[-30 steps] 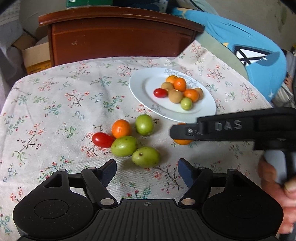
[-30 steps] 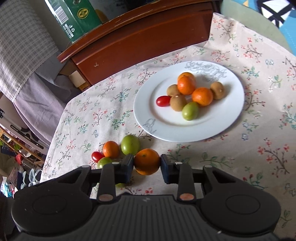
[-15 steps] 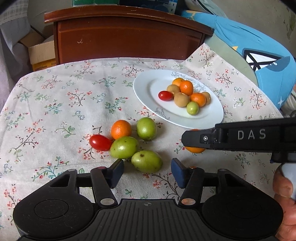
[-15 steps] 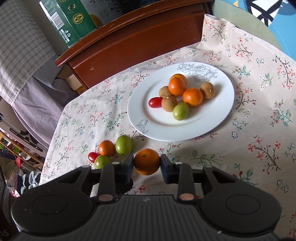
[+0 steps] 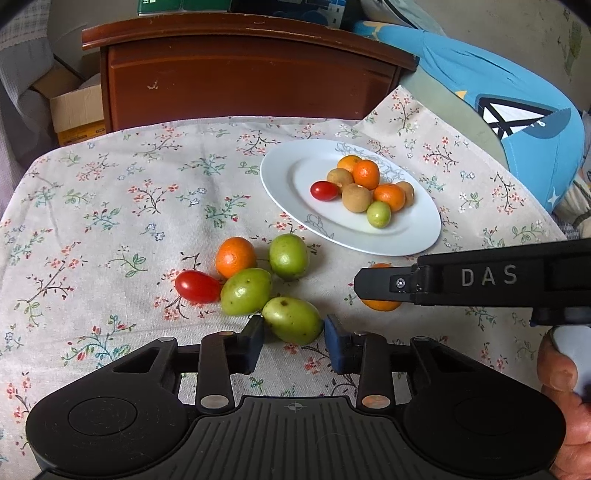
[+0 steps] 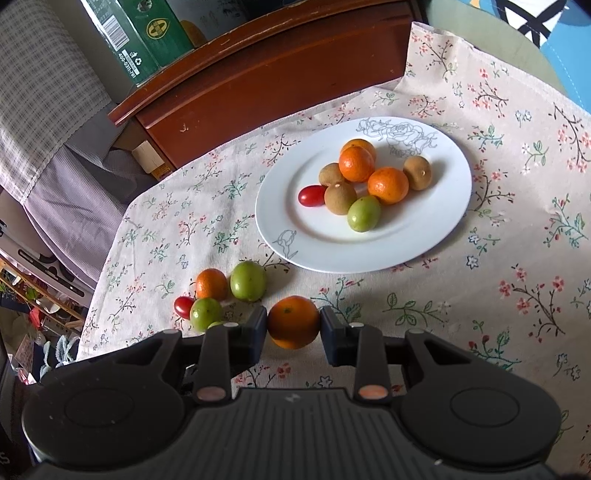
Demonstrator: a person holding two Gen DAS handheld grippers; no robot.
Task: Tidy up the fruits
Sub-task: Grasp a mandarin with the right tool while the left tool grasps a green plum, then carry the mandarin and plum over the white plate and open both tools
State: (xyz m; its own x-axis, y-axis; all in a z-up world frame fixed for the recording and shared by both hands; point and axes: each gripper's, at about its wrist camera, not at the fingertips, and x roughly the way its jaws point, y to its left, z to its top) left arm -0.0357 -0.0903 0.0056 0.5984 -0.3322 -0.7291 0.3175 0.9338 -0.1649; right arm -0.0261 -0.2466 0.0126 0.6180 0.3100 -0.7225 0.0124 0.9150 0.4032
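Observation:
On the floral tablecloth, my left gripper (image 5: pixel 293 332) is closing its jaws on a green fruit (image 5: pixel 291 319), and both pads touch its sides. Just beyond lie a cherry tomato (image 5: pixel 197 286), a small orange (image 5: pixel 235 257) and two more green fruits (image 5: pixel 246 291) (image 5: pixel 289 256). My right gripper (image 6: pixel 293 326) is shut on an orange (image 6: pixel 293 319), low over the cloth. In the left wrist view its black body (image 5: pixel 480 277) hides most of that orange (image 5: pixel 380 305). The white plate (image 6: pixel 424 229) behind holds several mixed fruits.
A brown wooden cabinet (image 5: pixel 240 81) stands past the table's far edge, with a green box (image 6: pixel 140 33) on top. A blue cushion (image 5: pixel 517 110) lies at the right. A person's hand (image 5: pixel 565 398) holds the right gripper. Bare cloth lies left of the fruit cluster.
My left gripper's jaws have drawn in from wide apart until they meet the green fruit. The right gripper keeps its grip on the orange in the same spot.

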